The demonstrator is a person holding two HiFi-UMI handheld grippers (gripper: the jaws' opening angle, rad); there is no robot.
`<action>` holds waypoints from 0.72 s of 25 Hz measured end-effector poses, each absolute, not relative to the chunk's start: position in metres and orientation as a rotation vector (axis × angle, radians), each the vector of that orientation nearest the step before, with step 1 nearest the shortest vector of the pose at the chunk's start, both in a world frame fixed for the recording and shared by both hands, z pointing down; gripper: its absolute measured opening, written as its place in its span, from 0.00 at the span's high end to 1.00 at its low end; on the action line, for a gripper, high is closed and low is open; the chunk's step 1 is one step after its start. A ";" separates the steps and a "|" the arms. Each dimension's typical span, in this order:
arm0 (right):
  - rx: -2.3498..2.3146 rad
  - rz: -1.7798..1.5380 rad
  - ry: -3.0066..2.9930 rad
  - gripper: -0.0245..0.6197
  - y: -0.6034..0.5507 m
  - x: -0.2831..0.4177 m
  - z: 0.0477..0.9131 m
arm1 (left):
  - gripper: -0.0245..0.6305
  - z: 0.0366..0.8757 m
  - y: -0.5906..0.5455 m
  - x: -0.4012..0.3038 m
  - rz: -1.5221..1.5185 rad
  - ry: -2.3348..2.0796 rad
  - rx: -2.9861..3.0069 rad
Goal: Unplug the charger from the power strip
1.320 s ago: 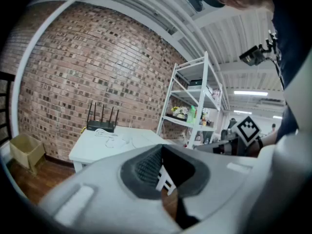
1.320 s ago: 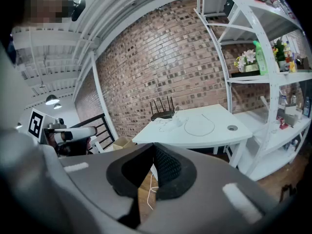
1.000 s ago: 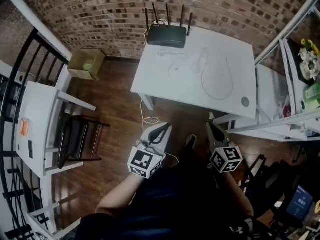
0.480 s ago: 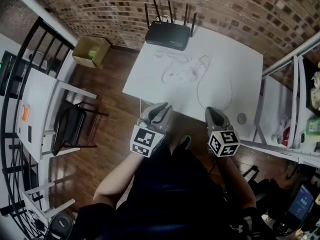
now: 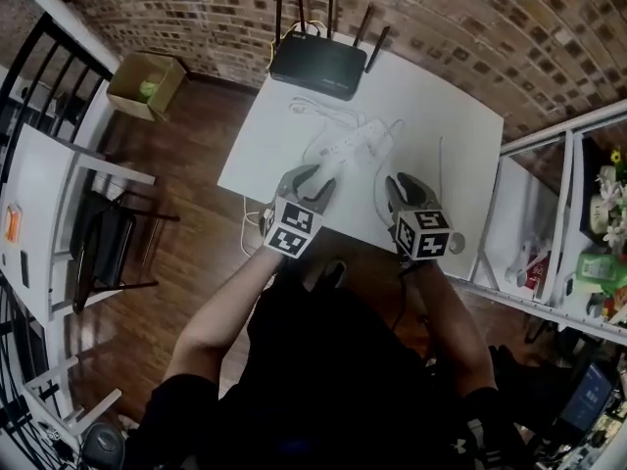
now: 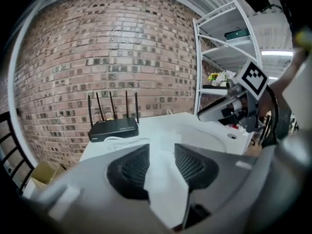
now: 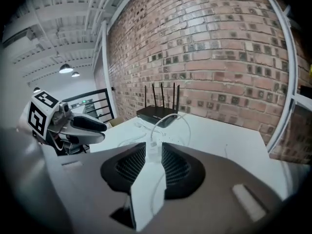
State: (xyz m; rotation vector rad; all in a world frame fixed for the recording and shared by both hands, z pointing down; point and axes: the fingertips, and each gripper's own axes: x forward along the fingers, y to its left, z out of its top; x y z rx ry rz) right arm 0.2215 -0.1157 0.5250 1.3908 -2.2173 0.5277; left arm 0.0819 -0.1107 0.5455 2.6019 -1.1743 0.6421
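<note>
Charger (image 7: 152, 147), a small white block, stands on the white power strip (image 5: 345, 148) near the middle of the white table (image 5: 456, 135), and a white cable (image 7: 163, 117) arches up from its top and curves back down to the table. At the far left of the head view an open cardboard box (image 5: 144, 84) sits on the wooden floor (image 5: 196, 223) at the foot of the brick wall (image 5: 470, 27). A black chair (image 5: 98, 253) stands on the floor nearer the person. A black router (image 5: 318, 65) rests at the table's far edge against the wall with its antennas upright, and the power strip lies just in front of it. The left gripper (image 5: 313, 179) hangs over the table's near edge and points toward the strip. Its jaws are opening, the dark ribbed pads stand well apart, and only bare table top shows between them. Just to the right, the right gripper (image 5: 397, 186) reaches over the same edge. Its jaws are opening too, with a narrower gap, and the pads press on nothing. The charger shows in line with that gap but lies farther along the table. A white shelf rack (image 6: 197, 72) stands beside the table on the right.
</note>
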 end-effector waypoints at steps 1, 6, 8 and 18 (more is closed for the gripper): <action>1.366 0.526 -2.205 0.79 -0.123 0.219 0.531 | 0.70 0.555 -0.116 0.083 0.663 -1.160 2.589; 1.254 0.571 -2.148 0.62 -0.151 0.200 0.568 | 0.66 0.591 -0.138 0.094 0.770 -1.092 2.570; 1.215 0.590 -2.132 0.59 -0.158 0.191 0.580 | 0.66 0.600 -0.142 0.099 0.810 -1.067 2.577; 1.121 0.510 -1.984 0.58 -0.182 0.175 0.625 | 0.66 0.621 -0.156 0.116 0.887 -0.989 2.585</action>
